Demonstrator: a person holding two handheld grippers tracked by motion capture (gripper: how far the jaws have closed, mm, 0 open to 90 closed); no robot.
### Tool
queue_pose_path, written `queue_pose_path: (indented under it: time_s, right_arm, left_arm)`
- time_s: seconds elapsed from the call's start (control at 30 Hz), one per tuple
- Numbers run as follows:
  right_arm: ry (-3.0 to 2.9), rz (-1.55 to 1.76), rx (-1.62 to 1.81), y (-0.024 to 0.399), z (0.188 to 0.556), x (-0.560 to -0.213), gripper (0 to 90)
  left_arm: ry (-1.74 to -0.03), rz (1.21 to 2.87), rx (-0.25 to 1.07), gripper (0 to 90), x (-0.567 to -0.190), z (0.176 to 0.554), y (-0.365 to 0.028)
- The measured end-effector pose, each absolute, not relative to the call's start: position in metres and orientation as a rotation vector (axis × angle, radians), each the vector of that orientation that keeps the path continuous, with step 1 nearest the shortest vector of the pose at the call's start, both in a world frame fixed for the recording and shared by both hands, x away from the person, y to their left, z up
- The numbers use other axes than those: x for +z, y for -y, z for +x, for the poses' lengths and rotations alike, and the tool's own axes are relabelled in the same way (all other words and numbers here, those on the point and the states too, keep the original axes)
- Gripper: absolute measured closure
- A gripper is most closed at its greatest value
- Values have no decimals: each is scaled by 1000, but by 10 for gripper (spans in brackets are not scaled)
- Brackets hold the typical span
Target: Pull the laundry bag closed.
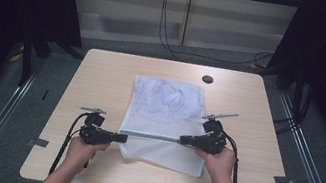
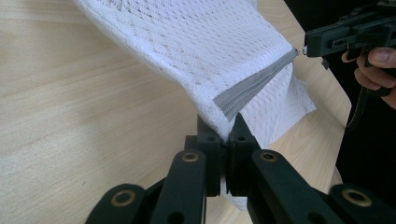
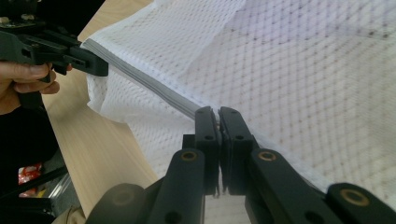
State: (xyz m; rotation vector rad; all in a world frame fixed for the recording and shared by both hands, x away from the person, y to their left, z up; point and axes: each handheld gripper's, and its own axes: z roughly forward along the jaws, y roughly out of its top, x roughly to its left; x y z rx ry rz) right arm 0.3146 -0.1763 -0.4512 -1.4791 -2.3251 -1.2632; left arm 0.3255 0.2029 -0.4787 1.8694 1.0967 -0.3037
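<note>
A white mesh bag (image 1: pixel 168 107) lies mid-table with a grey zipper (image 1: pixel 150 136) pulled taut and lifted between the two grippers. My left gripper (image 1: pixel 124 138) is shut on the zipper's left end. In the left gripper view the jaws (image 2: pixel 227 128) pinch the mesh bag (image 2: pixel 201 42) at the end of the zipper (image 2: pixel 254 86). My right gripper (image 1: pixel 182 139) is shut on the zipper's right end; its own view shows its tips (image 3: pixel 218 114) closed on the zipper (image 3: pixel 140 77). Pale crumpled cloth shows through the mesh at the bag's far half.
The light wooden table (image 1: pixel 103 76) has a dark round cable hole (image 1: pixel 208 79) near its far edge. Cables hang behind the table by the wall. Dark curtains stand at both sides. Each gripper view shows the other gripper farther off, the right gripper (image 2: pixel 308 49) and the left gripper (image 3: pixel 100 65).
</note>
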Motion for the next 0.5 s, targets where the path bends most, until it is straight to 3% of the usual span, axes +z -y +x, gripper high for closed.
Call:
queue_pose_path:
  time_s: [0.5]
  right_arm:
    - [2331, -1487, -1262, 183, 313, -452, 869]
  left_arm:
    - [-1096, 1871, -305, 874, -479, 325, -202]
